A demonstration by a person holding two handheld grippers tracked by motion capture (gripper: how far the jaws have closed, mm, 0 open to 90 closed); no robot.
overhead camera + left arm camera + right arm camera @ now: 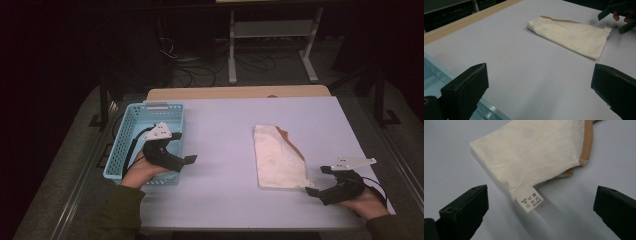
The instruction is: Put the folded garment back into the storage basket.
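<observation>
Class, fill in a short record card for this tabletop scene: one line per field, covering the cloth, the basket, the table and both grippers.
Cloth: folded cream garment with tan trim, lying flat right of the table's centre
Label: white care tag at the garment's near corner
Basket: light blue basket at the table's left edge
Table: pale table
Left gripper: open, above the basket's right rim
Right gripper: open, jaws either side of the tag, not touching it

Folded cream cloth (278, 159) lies flat on my table, right of centre. Tan trim (587, 142) along one edge. White care label (530, 201) sticks out at near corner, facing my right tool.
</observation>
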